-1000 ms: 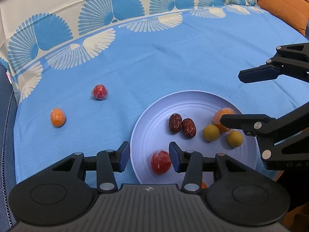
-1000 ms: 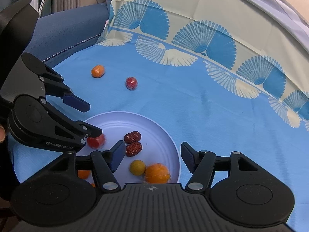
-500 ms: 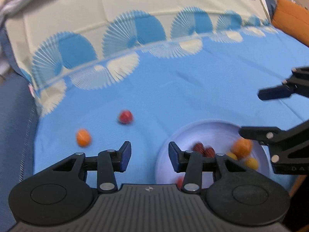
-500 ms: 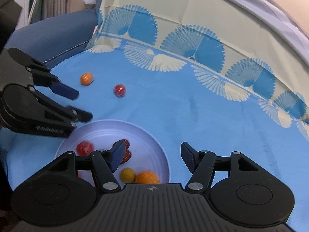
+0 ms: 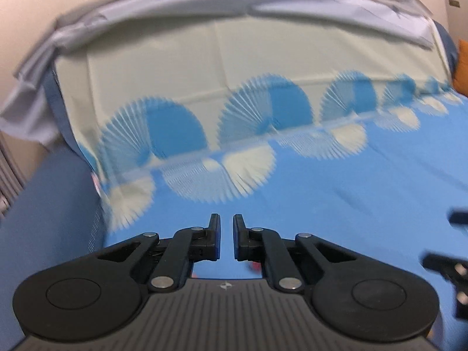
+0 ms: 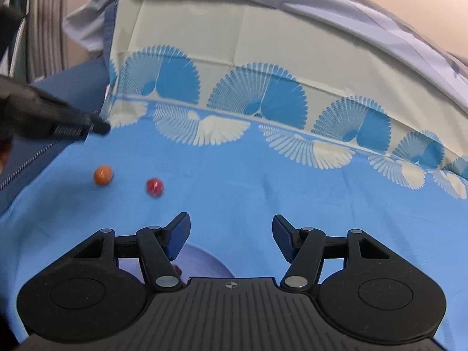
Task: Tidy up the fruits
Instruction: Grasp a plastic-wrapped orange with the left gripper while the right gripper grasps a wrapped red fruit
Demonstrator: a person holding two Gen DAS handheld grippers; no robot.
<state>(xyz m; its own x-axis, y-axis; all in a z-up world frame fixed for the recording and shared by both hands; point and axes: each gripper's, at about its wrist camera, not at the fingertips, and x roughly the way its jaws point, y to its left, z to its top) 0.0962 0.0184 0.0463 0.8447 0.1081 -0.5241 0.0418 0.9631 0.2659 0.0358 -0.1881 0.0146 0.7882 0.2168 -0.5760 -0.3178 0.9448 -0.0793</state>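
Left wrist view: the left gripper (image 5: 226, 228) hangs nearly closed, empty, above the blue cloth (image 5: 336, 193). The right gripper (image 6: 231, 229) gapes wide, empty, near the plate (image 6: 204, 263).

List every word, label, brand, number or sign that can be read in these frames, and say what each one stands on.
No word or number here is readable.
left gripper body: a small round crosshair emblem, no letters.
right gripper body: the same emblem, no letters.
Side of the left gripper in the right wrist view: a pale label strip, too blurred to read.
tablecloth: fan pattern only, no text.
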